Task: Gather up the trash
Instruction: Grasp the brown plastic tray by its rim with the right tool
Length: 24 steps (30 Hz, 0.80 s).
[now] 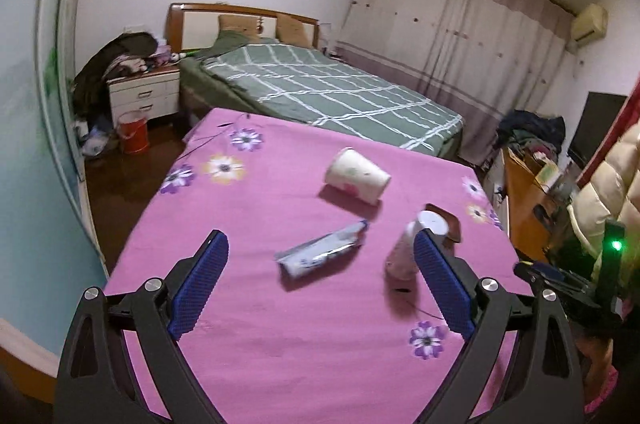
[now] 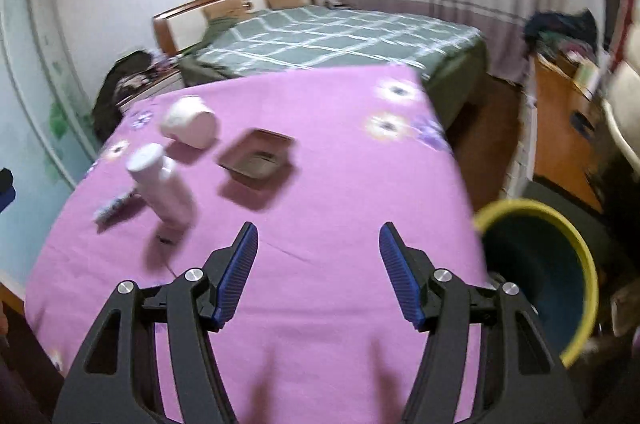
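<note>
Altogether four bits of trash lie on the pink cloth [image 1: 248, 304]: one paper cup [image 1: 356, 176] tipped over, one wrapper [image 1: 322, 254], one white bottle [image 2: 164, 184] and one brown tray [image 2: 256, 158]. Both the left gripper [image 1: 320, 284] and right gripper [image 2: 318, 272] hang over the cloth with jaws apart and empty, and one yellow-rimmed bin [image 2: 548, 280] stands beside the cloth's right edge.

paper cup [image 1: 357, 181]: white, on its side, mid-table toward far edge | wrapper [image 1: 324, 253]: silvery blue, flat, centre | bottle [image 1: 402, 252]: pale pink, white cap, upright | tray [image 2: 256, 160]: brown, square, empty | bin [image 2: 540, 264]: yellow-rimmed, off right edge
</note>
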Each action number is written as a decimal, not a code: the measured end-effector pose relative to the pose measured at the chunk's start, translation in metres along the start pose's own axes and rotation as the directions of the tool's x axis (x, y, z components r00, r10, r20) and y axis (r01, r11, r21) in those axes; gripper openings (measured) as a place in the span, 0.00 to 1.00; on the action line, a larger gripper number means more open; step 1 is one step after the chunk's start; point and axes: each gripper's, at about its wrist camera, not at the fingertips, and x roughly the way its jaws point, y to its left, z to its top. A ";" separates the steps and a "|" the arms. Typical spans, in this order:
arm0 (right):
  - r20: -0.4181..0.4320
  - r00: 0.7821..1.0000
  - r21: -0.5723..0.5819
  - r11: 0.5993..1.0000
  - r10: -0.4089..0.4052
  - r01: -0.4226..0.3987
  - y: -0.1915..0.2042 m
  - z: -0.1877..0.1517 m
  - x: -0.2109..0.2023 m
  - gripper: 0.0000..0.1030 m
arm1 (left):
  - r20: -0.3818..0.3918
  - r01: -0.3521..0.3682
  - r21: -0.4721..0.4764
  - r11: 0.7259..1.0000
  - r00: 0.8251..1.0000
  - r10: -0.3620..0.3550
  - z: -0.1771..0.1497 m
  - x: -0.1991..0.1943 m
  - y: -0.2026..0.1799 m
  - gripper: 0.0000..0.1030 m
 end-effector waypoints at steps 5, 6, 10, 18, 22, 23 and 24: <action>-0.045 0.998 -0.008 0.999 0.032 -0.032 0.030 0.034 0.040 0.58 | -0.009 0.001 -0.016 1.000 1.000 -0.001 -0.006 0.004 0.015 0.90; -0.055 0.998 -0.010 0.999 0.036 -0.036 0.035 0.039 0.047 0.58 | -0.012 0.003 -0.018 1.000 1.000 -0.003 -0.008 0.006 0.013 0.90; -0.093 0.995 0.003 0.999 0.041 -0.041 0.047 0.063 0.079 0.61 | -0.024 0.009 -0.022 1.000 1.000 -0.009 -0.012 0.010 0.013 0.90; -0.176 0.983 0.099 0.995 0.051 -0.034 0.041 0.086 0.133 0.67 | -0.029 -0.001 -0.027 1.000 1.000 0.000 -0.012 0.012 0.014 0.90; -0.206 0.977 0.116 0.993 0.051 -0.027 0.041 0.090 0.146 0.72 | -0.035 0.000 -0.035 0.999 0.999 -0.001 -0.013 0.013 0.014 0.90; -0.217 0.975 0.110 0.994 0.037 -0.014 0.042 0.091 0.150 0.72 | -0.037 0.001 -0.035 0.999 0.999 -0.002 -0.014 0.013 0.014 0.90; -0.224 0.974 0.109 0.994 0.033 -0.008 0.042 0.090 0.153 0.72 | -0.040 0.003 -0.034 0.999 0.999 -0.004 -0.014 0.015 0.013 0.90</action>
